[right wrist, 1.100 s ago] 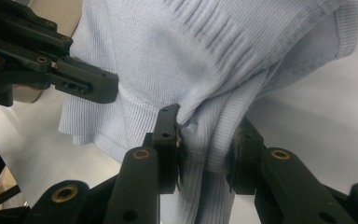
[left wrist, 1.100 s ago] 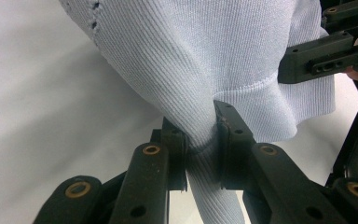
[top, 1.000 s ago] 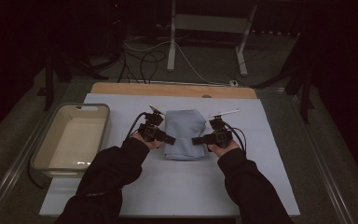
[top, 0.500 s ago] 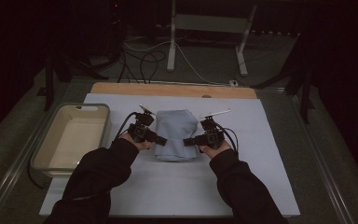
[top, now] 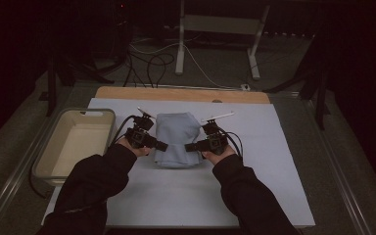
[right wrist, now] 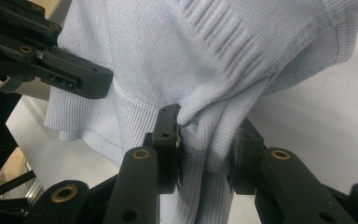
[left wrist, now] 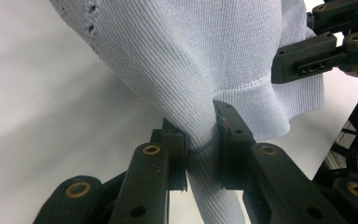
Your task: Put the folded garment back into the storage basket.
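Note:
A folded pale blue knit garment (top: 177, 139) lies in the middle of the white table cover (top: 254, 196). My left gripper (top: 160, 145) grips its left near edge; the left gripper view shows ribbed blue knit (left wrist: 191, 60) pinched between both jaws (left wrist: 202, 140). On the right near edge my right gripper (top: 190, 146) is shut on a bunched fold of the same garment (right wrist: 214, 56), which is squeezed between its jaws (right wrist: 205, 144). Each gripper view also shows the other gripper's jaw farther off, beside the cloth.
A shallow cream tray (top: 54, 147) stands at the table's left side. A wooden strip (top: 181, 94) runs along the far edge. Beyond it are cables and a metal stand (top: 215, 29) on the floor. The person's dark sleeves (top: 93, 186) come in from below.
Both grippers and the garment have shifted left and toward the near side of the table. The cloth looks more bunched and narrower than a second ago.

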